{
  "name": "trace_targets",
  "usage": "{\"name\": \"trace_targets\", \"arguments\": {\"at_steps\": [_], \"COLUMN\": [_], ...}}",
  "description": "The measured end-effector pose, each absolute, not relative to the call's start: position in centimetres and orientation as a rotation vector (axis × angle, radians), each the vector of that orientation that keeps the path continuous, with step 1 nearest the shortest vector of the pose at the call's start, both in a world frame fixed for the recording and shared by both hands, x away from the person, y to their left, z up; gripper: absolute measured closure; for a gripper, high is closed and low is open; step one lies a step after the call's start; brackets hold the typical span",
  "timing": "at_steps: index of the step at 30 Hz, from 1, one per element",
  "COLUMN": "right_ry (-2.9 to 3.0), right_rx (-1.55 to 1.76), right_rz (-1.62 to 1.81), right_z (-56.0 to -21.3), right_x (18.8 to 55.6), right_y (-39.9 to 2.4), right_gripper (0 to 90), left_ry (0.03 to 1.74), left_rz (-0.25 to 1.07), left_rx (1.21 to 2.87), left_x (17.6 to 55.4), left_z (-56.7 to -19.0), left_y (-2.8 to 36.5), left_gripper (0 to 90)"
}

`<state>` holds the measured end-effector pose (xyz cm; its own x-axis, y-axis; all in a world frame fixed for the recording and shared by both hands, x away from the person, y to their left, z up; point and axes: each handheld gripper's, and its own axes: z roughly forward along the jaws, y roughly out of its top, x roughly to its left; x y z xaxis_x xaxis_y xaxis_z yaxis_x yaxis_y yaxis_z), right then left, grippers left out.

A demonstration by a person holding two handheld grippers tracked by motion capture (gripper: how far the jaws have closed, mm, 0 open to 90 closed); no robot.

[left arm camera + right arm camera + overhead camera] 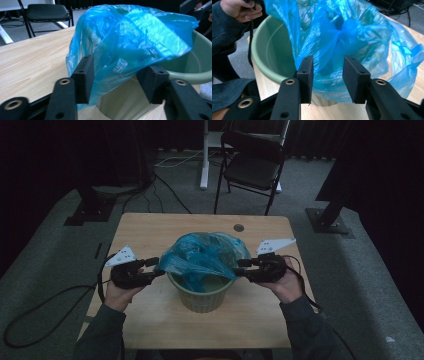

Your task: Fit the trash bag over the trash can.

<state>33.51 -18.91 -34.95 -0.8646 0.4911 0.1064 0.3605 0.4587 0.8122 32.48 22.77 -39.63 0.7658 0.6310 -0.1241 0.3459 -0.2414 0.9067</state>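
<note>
A pale green ribbed bin (pixel 202 297) stands in the middle of the wooden table (pixel 145 232). A crumpled blue plastic bag (pixel 202 252) lies loosely over its mouth and spills over the rim. My left gripper (pixel 156 267) is at the bin's left side. In the left gripper view its jaws (pixel 120 65) stand wide apart with a hanging fold of the bag (pixel 130 32) between them, above the bin rim (pixel 192 72). My right gripper (pixel 241 266) is at the bin's right side. It (pixel 328 62) stands open against the bag (pixel 337 30), beside the bin's wall (pixel 269 50).
A black folding chair (pixel 252 162) and a white desk leg (pixel 204 155) stand on the carpet beyond the table. Cables run over the floor at the left. The tabletop has a small round hole (pixel 238 227) near its far edge. Bare wood lies in front of the bin.
</note>
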Motion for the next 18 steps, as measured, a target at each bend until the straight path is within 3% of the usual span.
{"name": "trace_targets", "arguments": {"at_steps": [16,17,18], "right_ry": [2.595,2.595,2.589], "right_rx": [0.664,0.661,0.674], "right_rz": [1.439,1.429,1.386], "right_z": [-36.1,-36.2,-36.4], "right_x": [31.6,31.5,31.5], "right_y": [-19.3,-19.2,-19.1], "right_gripper": [55.7,57.6,65.1], "left_ry": [0.752,0.753,0.756], "left_rz": [0.348,0.349,0.351], "left_rx": [1.887,1.888,1.891], "left_x": [31.9,31.9,31.8], "left_z": [-39.9,-39.9,-39.9], "left_y": [22.2,22.2,22.1], "left_gripper": [79.1,79.1,82.1]}}
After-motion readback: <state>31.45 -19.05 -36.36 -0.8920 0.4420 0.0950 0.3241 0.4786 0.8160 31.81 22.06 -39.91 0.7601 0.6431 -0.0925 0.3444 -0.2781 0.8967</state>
